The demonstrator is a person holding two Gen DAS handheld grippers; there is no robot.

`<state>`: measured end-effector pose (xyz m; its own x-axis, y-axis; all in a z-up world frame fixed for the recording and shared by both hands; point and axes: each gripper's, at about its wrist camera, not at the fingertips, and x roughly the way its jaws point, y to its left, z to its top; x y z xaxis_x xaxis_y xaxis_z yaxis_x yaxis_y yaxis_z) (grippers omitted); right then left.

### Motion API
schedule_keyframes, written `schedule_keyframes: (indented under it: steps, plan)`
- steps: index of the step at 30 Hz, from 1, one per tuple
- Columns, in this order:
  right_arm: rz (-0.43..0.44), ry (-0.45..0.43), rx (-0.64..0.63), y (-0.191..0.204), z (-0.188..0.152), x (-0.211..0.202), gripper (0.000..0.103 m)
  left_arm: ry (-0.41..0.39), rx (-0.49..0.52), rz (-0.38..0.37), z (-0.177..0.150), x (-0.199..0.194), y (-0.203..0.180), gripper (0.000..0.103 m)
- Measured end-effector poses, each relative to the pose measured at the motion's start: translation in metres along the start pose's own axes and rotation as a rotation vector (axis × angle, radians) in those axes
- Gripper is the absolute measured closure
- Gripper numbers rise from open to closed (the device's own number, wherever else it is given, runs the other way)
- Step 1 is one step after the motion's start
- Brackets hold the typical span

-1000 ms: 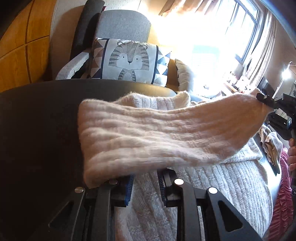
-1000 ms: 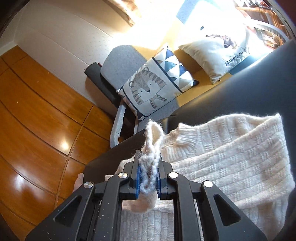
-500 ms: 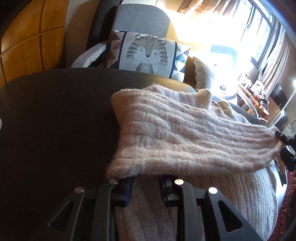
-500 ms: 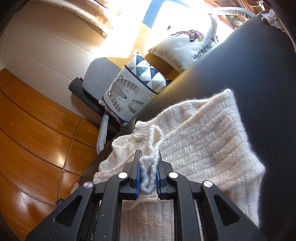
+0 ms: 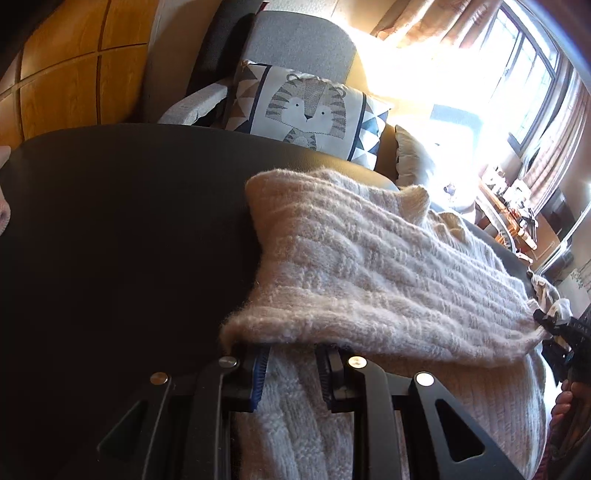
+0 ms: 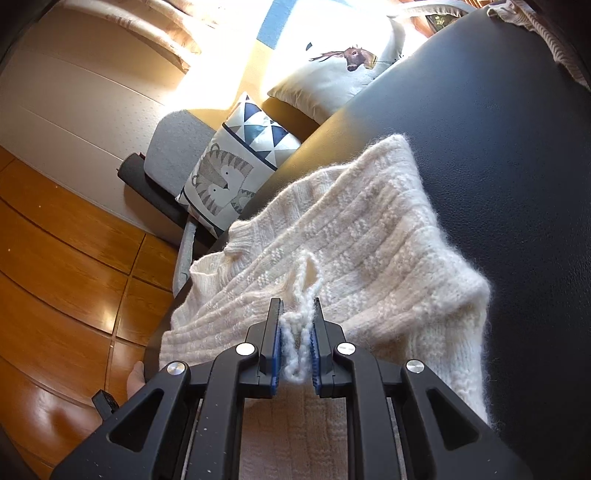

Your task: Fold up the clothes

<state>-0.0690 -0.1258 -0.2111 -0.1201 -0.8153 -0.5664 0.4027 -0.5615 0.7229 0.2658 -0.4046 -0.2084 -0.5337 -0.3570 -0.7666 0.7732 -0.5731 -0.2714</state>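
Note:
A cream knit sweater [image 5: 369, 266] lies on the black table [image 5: 129, 240], with one part folded back over its body. The fold's near edge drapes over the tips of my left gripper [image 5: 293, 354], whose jaws pinch the thick knit and hide their tips under it. My right gripper [image 6: 295, 350] is shut on the same edge further along, with a bunch of yarn squeezed between its blue pads [image 6: 276, 354]. In the left wrist view, the right gripper [image 5: 541, 319] shows at the far right, low over the sweater. The sweater [image 6: 351, 240] spreads ahead of it toward the table's far edge.
Behind the table stand a grey chair [image 5: 306, 40] with a tiger cushion [image 5: 306, 110] and a deer cushion [image 6: 340, 62]. More clothes lie at the table's far right [image 5: 550, 295] and corner [image 6: 554, 33]. Wooden floor [image 6: 55, 277] lies beyond the table's left edge, where a hand [image 6: 135, 376] shows.
The lifted fold has come down and across onto the sweater body. My right gripper sank toward the table with its edge. The left gripper rolled a little and kept its hold.

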Motion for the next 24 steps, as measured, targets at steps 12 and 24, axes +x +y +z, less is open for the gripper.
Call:
schedule_keyframes:
  steps: [12,24]
  plan:
    - [-0.129,-0.007,-0.163,0.016,0.004,0.008,0.089,-0.015,-0.02,0.012,-0.006,-0.007,0.005,0.08]
    - [-0.247,-0.062,-0.26,0.023,-0.002,-0.008,0.035,-0.013,-0.024,0.068,-0.022,-0.033,0.021,0.079]
